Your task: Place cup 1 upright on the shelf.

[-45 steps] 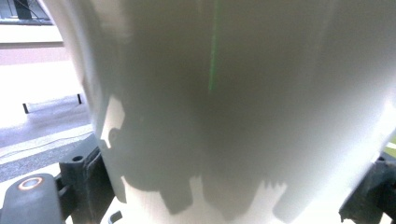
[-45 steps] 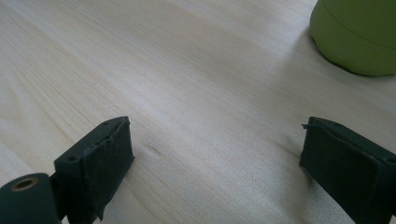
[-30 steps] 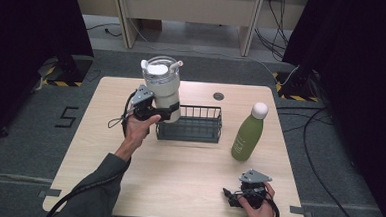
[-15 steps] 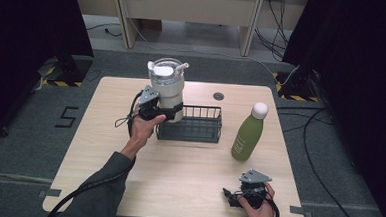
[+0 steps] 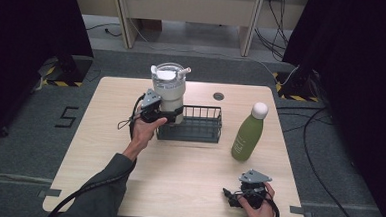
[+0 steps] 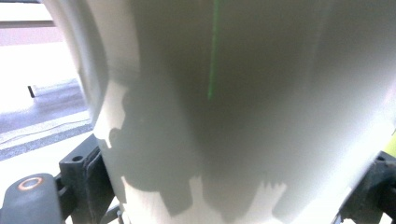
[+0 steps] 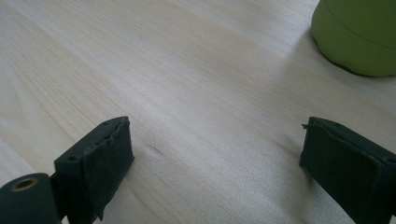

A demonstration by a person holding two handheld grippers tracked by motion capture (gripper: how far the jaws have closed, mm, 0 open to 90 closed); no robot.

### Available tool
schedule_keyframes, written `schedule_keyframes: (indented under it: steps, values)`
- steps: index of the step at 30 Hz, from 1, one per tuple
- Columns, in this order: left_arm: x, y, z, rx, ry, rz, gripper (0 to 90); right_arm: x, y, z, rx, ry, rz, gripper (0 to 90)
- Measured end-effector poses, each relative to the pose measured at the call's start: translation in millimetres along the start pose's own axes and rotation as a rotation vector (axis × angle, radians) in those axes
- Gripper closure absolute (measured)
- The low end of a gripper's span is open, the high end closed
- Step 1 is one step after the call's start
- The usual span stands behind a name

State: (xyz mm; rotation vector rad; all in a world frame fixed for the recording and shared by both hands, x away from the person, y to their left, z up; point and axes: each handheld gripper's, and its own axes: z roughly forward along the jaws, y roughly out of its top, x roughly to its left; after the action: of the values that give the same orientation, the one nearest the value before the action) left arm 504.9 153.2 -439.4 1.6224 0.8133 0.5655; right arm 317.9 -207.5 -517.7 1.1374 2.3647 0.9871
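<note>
A: What does the left tool (image 5: 157, 111) hold?
B: Its jaws clamp the pale tumbler (image 5: 168, 93), now lower at the wire basket's (image 5: 200, 125) left end; the forearm stretches forward.
A: And the right tool (image 5: 236, 197)?
B: Open, unmoved on the table (image 5: 188, 163).

A pale wooden counter (image 5: 104, 149) is carrying a black wire basket (image 5: 192, 124) near its middle, a green bottle (image 5: 248, 133) standing upright to the right, and a small dark round hole (image 5: 218, 96) is showing near its far edge.
</note>
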Motion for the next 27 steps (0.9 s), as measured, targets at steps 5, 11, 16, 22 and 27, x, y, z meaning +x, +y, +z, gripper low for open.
schedule_keyframes:
  steps: [5,11,16,22,27]
  values:
    - [-0.9,-5.4,2.2,0.009,0.0,0.006,10.7,0.0,0.0,0.0,0.0,0.001,-0.001,9.3]
    - [0.4,-12.9,4.8,0.022,0.001,-0.007,10.7,0.0,0.0,0.1,0.0,0.001,-0.001,9.3]
    - [-0.9,-17.3,7.5,0.03,0.005,-0.004,10.7,0.0,0.0,0.0,0.0,0.002,-0.001,9.3]
    - [-1.9,-23.1,8.7,0.028,0.008,0.004,10.6,0.1,0.0,0.1,-0.001,0.001,-0.002,9.3]
    - [-4.5,-26.2,8.6,-0.001,0.011,-0.002,10.5,0.1,0.0,0.1,-0.001,0.001,-0.002,9.3]
